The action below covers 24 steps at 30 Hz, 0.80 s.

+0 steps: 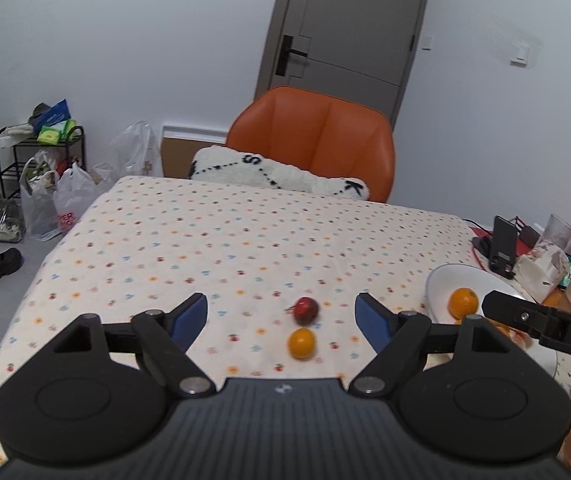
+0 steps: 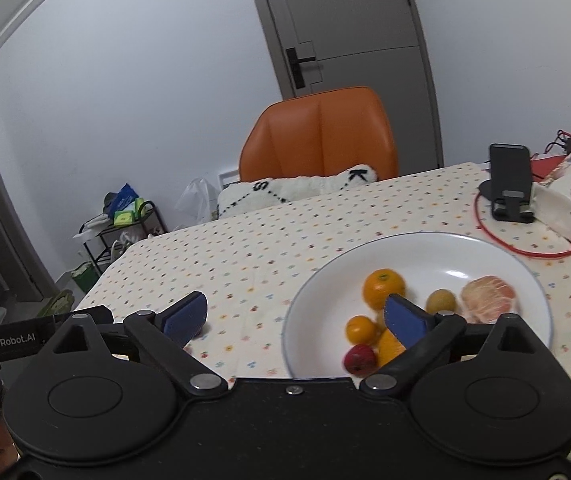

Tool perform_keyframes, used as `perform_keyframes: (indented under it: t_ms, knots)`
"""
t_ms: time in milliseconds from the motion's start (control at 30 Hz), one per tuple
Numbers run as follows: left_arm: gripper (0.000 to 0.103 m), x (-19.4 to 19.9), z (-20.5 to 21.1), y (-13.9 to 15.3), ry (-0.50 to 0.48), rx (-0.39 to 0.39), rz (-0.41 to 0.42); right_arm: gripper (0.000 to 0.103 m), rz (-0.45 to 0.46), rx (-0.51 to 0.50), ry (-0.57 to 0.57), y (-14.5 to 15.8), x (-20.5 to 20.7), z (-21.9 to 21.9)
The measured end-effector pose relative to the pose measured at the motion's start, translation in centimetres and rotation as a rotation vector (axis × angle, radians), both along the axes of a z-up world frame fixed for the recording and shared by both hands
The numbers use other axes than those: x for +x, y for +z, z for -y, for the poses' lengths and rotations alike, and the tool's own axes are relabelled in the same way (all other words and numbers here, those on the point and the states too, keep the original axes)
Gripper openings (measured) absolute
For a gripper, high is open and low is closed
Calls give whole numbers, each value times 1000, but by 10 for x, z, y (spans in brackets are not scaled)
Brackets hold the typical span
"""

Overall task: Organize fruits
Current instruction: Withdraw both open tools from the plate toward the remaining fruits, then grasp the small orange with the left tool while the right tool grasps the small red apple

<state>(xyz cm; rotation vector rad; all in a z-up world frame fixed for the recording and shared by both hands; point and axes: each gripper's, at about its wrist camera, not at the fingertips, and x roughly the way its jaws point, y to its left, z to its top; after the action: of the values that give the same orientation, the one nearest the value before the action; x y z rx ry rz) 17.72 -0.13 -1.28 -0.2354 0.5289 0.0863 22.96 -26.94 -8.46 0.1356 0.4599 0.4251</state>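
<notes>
Left gripper (image 1: 281,312): released, jaws spread wide, holding nothing.
Ahead between its jaws: red fruit (image 1: 306,309) and small orange fruit (image 1: 302,343) lay on the tablecloth (image 1: 205,232).
Right gripper (image 2: 295,316): released, poised over the white plate (image 2: 485,248) of fruit.

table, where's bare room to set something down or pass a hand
Free: the tablecloth from the chair edge down to the two loose fruits, the red fruit and small orange. Crowded: the right side, with the plate, phone stand and tissue box.
</notes>
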Motion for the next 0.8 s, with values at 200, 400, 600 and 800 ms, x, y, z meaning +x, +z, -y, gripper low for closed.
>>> perform_keyframes:
  t_ms: [200,400,600,800]
  knots:
    - [79,-5,-15,-5,16,-6,-9,96,-16,15,20,-5,1,-10]
    - [79,-6,-23,-14,9,-16,-26,96,-26,11,56,-11,2,-23]
    - [79,-3,-22,-21,-11,-14,-36,95,-24,-12,109,-12,0,-40]
    - [73,8,-17,-31,-52,-41,-49,88,-60,-6,151,-13,6,-48]
